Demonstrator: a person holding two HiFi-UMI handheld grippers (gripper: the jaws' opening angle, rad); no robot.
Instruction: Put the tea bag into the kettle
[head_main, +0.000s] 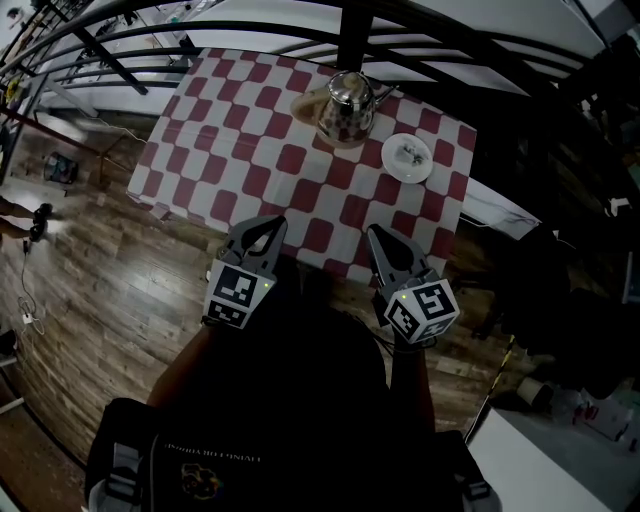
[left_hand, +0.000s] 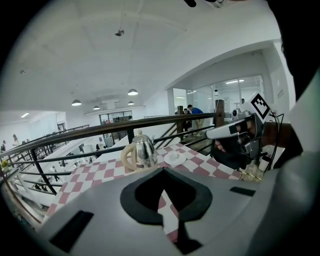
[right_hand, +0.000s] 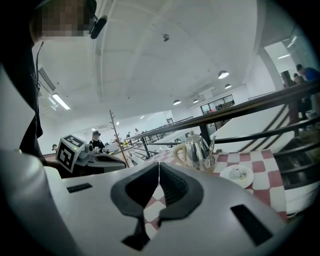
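Ahead and slightly right of the right gripper (head_main: 376, 236), well apart, the tea bag (head_main: 410, 153) lies on a saucer (head_main: 427, 170) beside the kettle (head_main: 347, 105), farther from the left gripper (head_main: 270, 228); both grippers' jaws are together and empty.

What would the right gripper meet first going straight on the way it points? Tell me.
Likely the kettle, near its handle: the shut right gripper points across the checkered table toward it, leaving the saucer to its right. Height is unclear, so it might pass over.
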